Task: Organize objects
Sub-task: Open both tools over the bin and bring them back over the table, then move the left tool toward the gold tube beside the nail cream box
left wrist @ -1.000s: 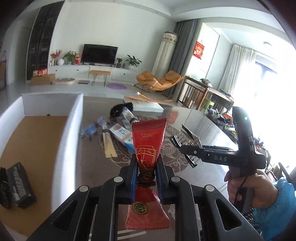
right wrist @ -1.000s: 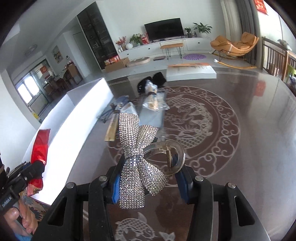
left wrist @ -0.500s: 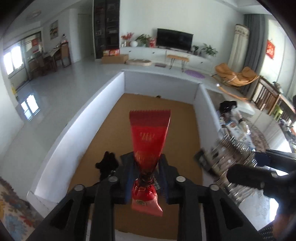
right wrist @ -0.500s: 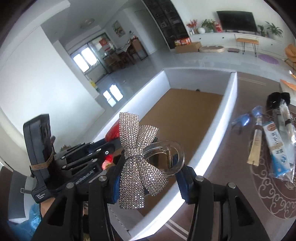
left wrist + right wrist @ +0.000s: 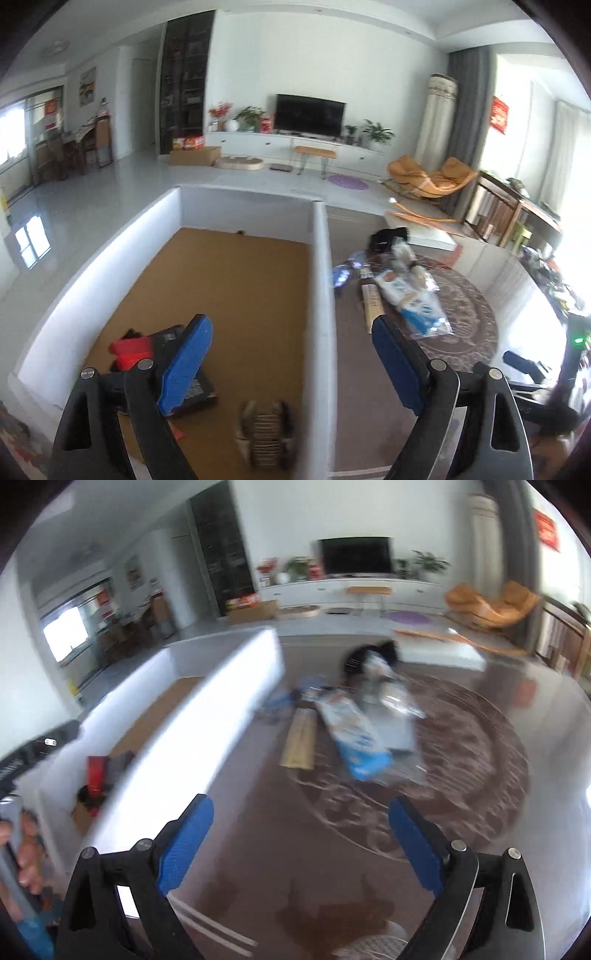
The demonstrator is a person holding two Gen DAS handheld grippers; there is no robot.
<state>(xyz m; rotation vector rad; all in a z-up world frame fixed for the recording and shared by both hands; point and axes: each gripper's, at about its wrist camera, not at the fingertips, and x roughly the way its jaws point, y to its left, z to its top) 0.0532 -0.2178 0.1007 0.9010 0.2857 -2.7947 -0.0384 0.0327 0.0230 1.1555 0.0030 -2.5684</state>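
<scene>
My left gripper (image 5: pixel 291 354) is open and empty above the near end of the white-walled box (image 5: pixel 317 266). On the box's brown floor lie the red snack packet (image 5: pixel 131 349), a black box (image 5: pixel 192 391) and the rhinestone bow clip (image 5: pixel 264 430), blurred. My right gripper (image 5: pixel 299 843) is open and empty over the dark table, right of the box wall (image 5: pixel 207 731). The red packet also shows in the right wrist view (image 5: pixel 96 771). A pile of loose items lies on the table: a blue-white packet (image 5: pixel 354 734), a wooden strip (image 5: pixel 299 742), clear bags (image 5: pixel 391 698).
The pile also shows in the left wrist view (image 5: pixel 402 295), with a black item (image 5: pixel 388 236) behind it. The table has a round dragon pattern (image 5: pixel 461 760). The right gripper's handle (image 5: pixel 576 354) stands at the right edge. A white board (image 5: pixel 421 232) lies beyond.
Both grippers have opened: the red packet and the bow clip now lie in the box. The right gripper has swung back right over the table.
</scene>
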